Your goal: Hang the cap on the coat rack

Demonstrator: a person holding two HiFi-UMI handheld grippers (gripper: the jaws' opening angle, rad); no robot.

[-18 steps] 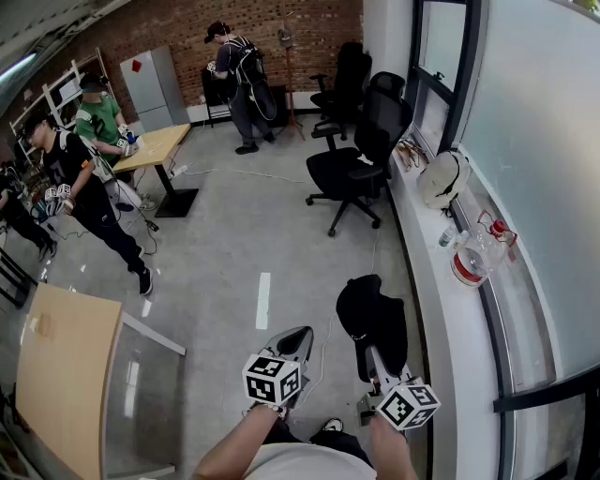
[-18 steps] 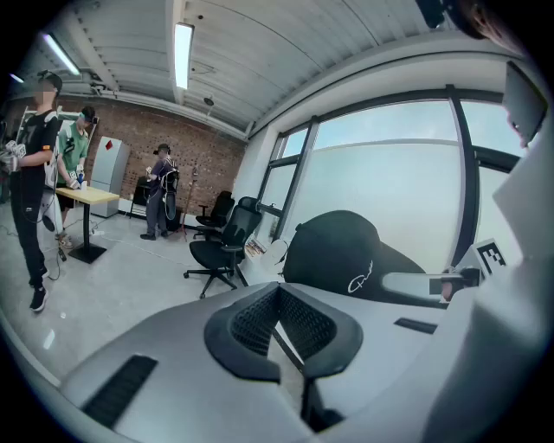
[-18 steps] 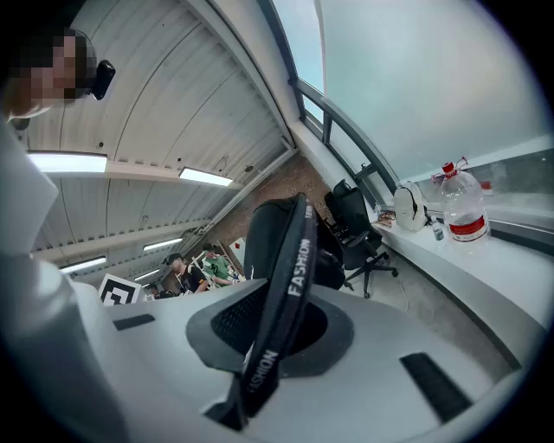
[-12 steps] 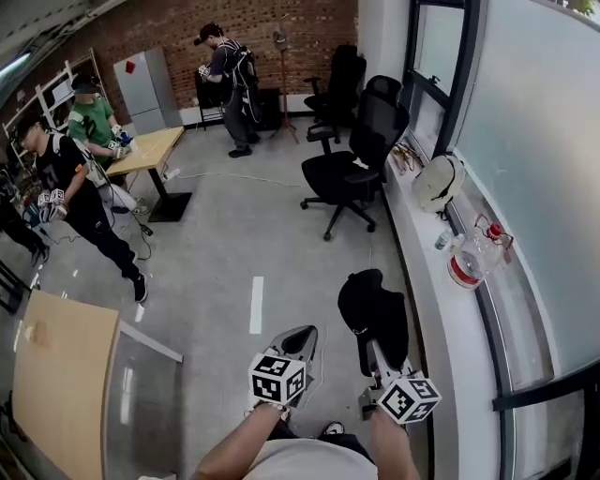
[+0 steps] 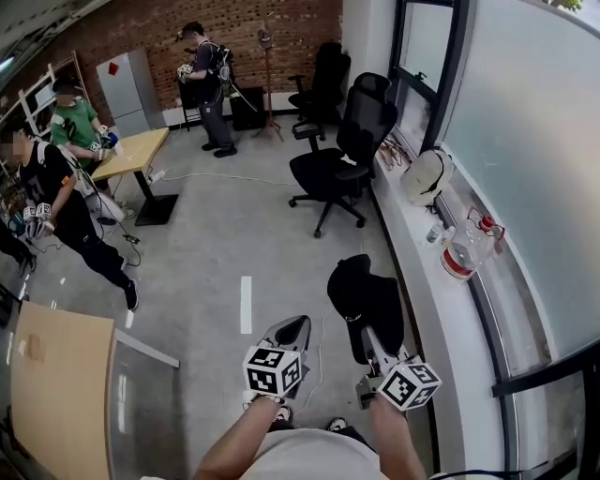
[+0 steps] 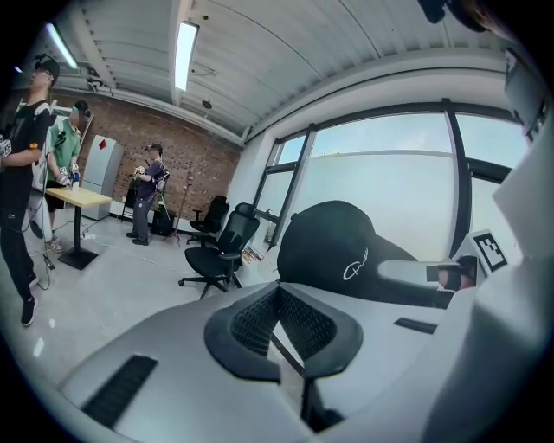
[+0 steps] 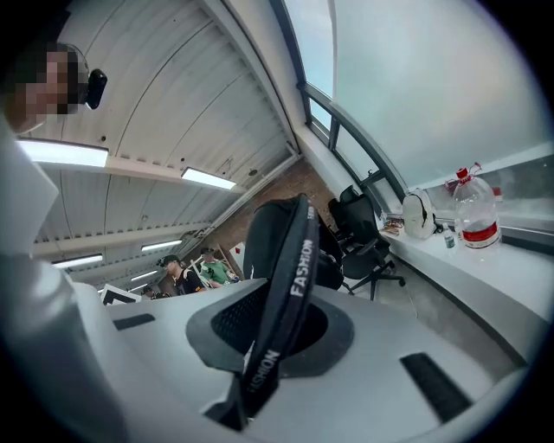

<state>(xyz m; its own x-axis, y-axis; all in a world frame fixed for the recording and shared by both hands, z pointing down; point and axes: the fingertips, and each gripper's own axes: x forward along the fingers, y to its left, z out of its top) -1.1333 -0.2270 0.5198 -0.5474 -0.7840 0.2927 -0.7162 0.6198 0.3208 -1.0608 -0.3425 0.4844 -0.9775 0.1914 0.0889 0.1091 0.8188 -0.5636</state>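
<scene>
Spotter: Cap first. Where is it?

Holder: The black fabric cap (image 5: 366,295) is up off the grey floor (image 5: 216,244), at the tips of the right hand-held gripper (image 5: 361,339). In the right gripper view the jaws pinch the cap's black rear strap with white lettering. The strap runs lengthwise up between the pads, and the crown stands beyond the tips, pointing away from me.

Spotter: And the other one?

Holder: The left hand-held gripper (image 5: 298,326) is just beside the cap on its left, not touching it. Its pads are pressed together with nothing between them.

Spotter: Which way is the rack?

Holder: My guess is the thin dark pole stand on splayed legs (image 5: 268,89) by the red brick wall (image 5: 281,19), though it is too small to be sure. It lies well apart from the cap, far ahead and somewhat left. The black office chairs (image 5: 337,155) stand to the right of the line between them.

Spotter: So which arm leads?

Holder: The right one, I think, since it alone holds the cap. The cap's length already points roughly that way, so the move looks like a carry forward and leftward across open floor.
</scene>
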